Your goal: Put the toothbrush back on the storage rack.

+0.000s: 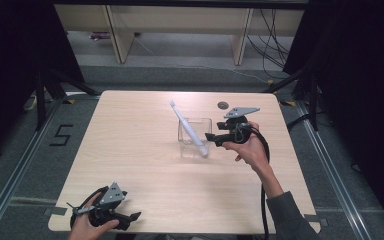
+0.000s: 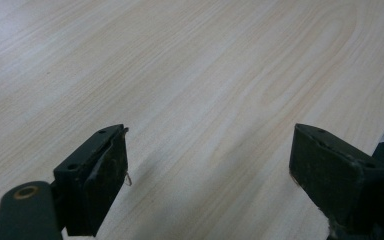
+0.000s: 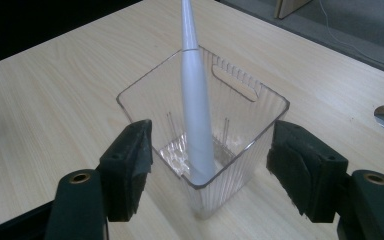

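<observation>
A: What do we see first?

B: We see a white electric toothbrush. It stands with its thick end down inside a clear plastic cup and leans, so the thin neck rises over the far rim of the cup.

A: Where is it, seen from the fingers?

B: In the right gripper view, one near corner of the cup lies between the two black fingers, and the toothbrush is a little beyond them, about in the middle of the gap. We see no pad touching the cup or the brush.

A: So the right gripper is not holding anything?

B: No. Its fingers stand wide apart, one on each side of the cup's corner, with free space on both sides.

A: And the left gripper?

B: It rests at the near edge of the table, well apart from the cup. In its own view the fingers are also far apart, and between them we see the bare wood.

A: Anything else near the fingers?

B: Beyond the right gripper there is a small round hole in the table top.
</observation>
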A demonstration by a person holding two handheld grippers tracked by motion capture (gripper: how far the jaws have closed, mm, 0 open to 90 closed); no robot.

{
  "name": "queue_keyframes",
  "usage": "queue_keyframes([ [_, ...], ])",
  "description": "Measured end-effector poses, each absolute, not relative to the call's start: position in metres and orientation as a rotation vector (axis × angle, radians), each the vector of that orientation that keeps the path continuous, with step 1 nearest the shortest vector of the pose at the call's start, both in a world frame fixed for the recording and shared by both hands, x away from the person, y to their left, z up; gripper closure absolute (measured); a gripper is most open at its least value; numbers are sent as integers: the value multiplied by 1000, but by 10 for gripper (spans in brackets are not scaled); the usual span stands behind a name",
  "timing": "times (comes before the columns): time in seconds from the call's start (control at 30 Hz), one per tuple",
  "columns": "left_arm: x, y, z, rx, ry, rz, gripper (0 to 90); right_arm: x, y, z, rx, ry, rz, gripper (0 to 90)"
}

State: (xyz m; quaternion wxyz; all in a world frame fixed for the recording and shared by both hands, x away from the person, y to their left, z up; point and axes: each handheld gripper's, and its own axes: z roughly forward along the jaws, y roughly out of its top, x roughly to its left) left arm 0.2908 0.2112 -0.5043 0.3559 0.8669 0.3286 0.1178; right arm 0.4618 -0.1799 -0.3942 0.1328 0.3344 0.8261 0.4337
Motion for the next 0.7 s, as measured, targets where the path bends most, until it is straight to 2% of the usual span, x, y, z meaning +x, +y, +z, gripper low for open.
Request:
queue_keyframes([
  [0.7,290,212,-503,2247,840,308,153,445,-194,-400,937,2395,1257,305],
])
